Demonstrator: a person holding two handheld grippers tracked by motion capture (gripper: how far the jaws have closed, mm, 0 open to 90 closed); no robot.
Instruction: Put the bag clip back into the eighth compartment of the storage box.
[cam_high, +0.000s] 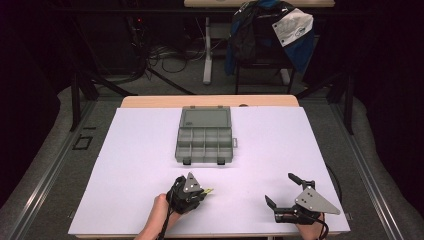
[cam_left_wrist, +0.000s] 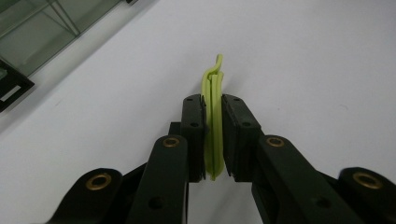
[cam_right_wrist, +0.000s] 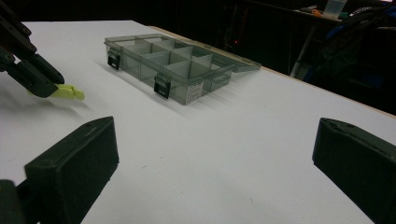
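Observation:
My left gripper is near the table's front edge, left of centre, shut on a small yellow-green clip-like piece that sticks out past the jaws. The right gripper view has that piece at its left, just above the white tabletop, held by the left gripper. A grey compartment box lies open in the middle of the table, its lid folded back; its compartments look empty. At the front right my right gripper stands open, with nothing between its wide-apart jaws.
A white sheet covers the table. Beyond the far edge stand a chair with a blue jacket, a table leg and cables on the floor. The box's black latches face the front.

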